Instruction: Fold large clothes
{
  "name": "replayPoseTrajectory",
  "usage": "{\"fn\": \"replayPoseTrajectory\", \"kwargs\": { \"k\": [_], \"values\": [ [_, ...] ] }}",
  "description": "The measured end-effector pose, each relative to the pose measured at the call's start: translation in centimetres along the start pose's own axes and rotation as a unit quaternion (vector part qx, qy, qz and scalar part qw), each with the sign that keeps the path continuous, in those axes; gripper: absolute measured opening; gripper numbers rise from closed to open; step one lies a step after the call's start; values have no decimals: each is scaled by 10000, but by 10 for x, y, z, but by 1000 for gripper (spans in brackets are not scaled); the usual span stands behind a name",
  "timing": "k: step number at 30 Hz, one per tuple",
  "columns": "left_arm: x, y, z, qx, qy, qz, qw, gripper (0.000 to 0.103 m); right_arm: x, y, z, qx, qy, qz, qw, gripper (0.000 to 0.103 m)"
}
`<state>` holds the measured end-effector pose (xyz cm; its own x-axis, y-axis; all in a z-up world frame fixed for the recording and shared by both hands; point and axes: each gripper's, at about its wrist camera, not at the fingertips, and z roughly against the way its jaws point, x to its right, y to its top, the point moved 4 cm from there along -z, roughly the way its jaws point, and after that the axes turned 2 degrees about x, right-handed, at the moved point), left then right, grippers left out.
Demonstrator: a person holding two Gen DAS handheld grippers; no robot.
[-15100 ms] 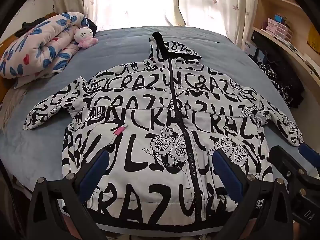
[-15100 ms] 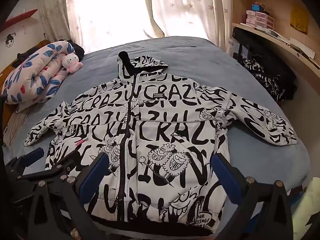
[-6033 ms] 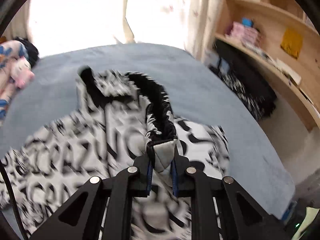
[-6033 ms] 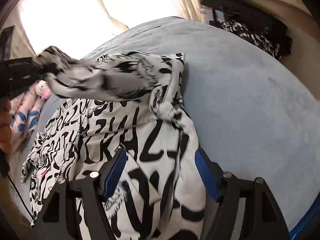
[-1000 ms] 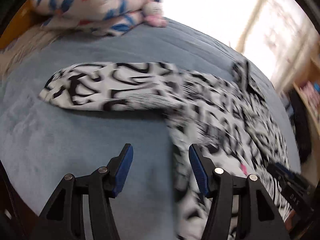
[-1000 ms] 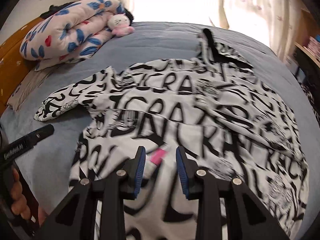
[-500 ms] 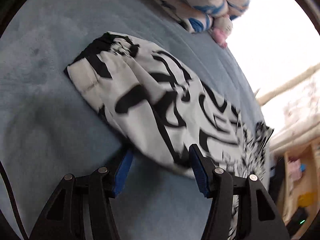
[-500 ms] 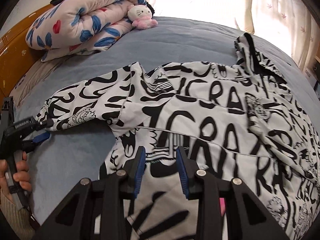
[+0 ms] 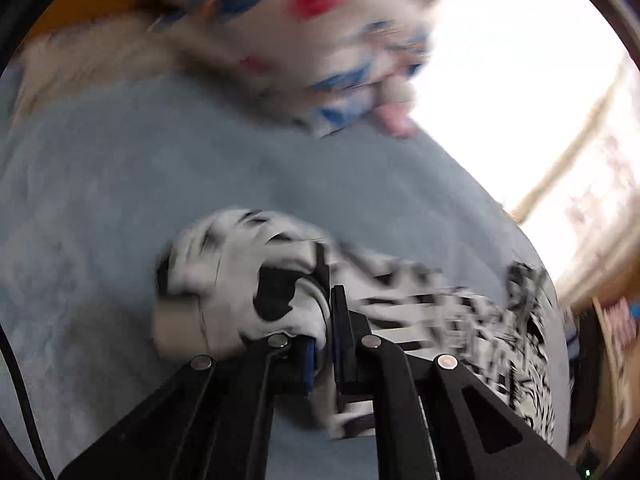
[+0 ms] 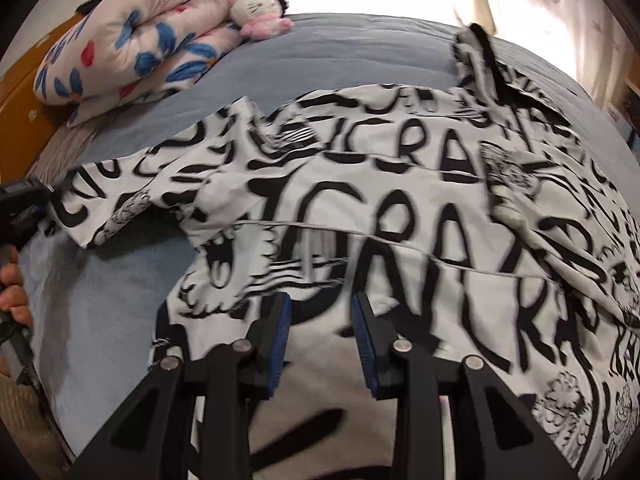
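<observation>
A large white hooded jacket printed with black letters and cartoon figures (image 10: 400,208) is spread front side up on a bed covered with a grey-blue blanket (image 10: 120,280). The cuff end of one sleeve (image 9: 248,280) is clamped between the closed fingers of the left gripper (image 9: 326,344), and in the left wrist view, which is blurred, the sleeve is seen bunched around the blue pads. In the right wrist view the same sleeve (image 10: 132,188) is seen stretched out to the side from the jacket body, with the left gripper (image 10: 24,200) at its end and the fingers of the person's hand (image 10: 14,300) below it. The right gripper (image 10: 322,312) is held over the lower part of the jacket with its jaws moderately apart, and nothing is gripped between the blue pads (image 10: 280,328). The black-lined hood (image 10: 480,56) lies at the far end. A rolled quilt with blue and red flowers (image 10: 132,48) and a small white and pink plush toy (image 10: 260,16) are seen at the far corner of the bed, well apart from the jacket.
</observation>
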<state>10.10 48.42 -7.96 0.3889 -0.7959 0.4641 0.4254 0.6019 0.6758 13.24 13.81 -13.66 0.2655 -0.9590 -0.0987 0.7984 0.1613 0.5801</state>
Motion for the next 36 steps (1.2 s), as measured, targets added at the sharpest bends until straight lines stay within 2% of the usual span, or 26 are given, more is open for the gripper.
{"fn": "replayPoseTrajectory", "kwargs": {
  "k": [3, 5, 8, 10, 12, 14, 16, 19, 23, 25, 30, 32, 34, 36],
  "values": [
    [70, -4, 17, 126, -395, -621, 9972, 4, 24, -1, 15, 140, -26, -228, 9996, 32],
    [122, -17, 26, 96, -753, -1026, 9918, 4, 43, -2, 25, 232, -66, -380, 9990, 31],
    [199, -59, 31, -101, -1308, -1689, 9769, 5, 75, -6, 39, 344, -187, -630, 9972, 32],
    [234, -93, 27, -301, -1493, -2070, 9664, 5, 103, -11, 47, 400, -287, -873, 9950, 32],
    [261, -131, 14, -670, -1570, -2351, 9569, 6, 126, -16, 52, 413, -366, -1094, 9925, 32],
    [283, -173, -10, -1142, -1579, -2618, 9452, 17, 152, -23, 54, 388, -454, -1319, 9895, 32],
    [291, -214, -30, -1658, -1418, -2923, 9311, 25, 171, -31, 54, 337, -485, -1493, 9870, 32],
    [293, -249, -42, -2090, -1308, -3019, 9209, 37, 194, -41, 52, 275, -445, -1746, 9833, 32],
    [280, -255, -22, -2071, -1419, -2919, 9229, 59, 208, -47, 47, 226, -227, -1955, 9802, 32],
    [276, -247, -10, -2030, -1524, -2773, 9266, 62, 207, -46, 43, 195, -62, -1994, 9797, 32],
    [258, -226, 17, -1762, -1449, -2542, 9399, 64, 192, -39, 36, 131, 396, -1931, 9803, 33],
    [248, -216, 24, -1668, -1380, -2384, 9468, 64, 185, -32, 32, 107, 569, -1879, 9805, 52],
    [236, -206, 27, -1621, -1284, -2178, 9538, 64, 180, -26, 29, 114, 629, -1832, 9810, 57],
    [225, -198, 27, -1612, -1210, -1992, 9590, 64, 176, -17, 21, 65, 702, -1790, 9813, 57]
  ]
}}
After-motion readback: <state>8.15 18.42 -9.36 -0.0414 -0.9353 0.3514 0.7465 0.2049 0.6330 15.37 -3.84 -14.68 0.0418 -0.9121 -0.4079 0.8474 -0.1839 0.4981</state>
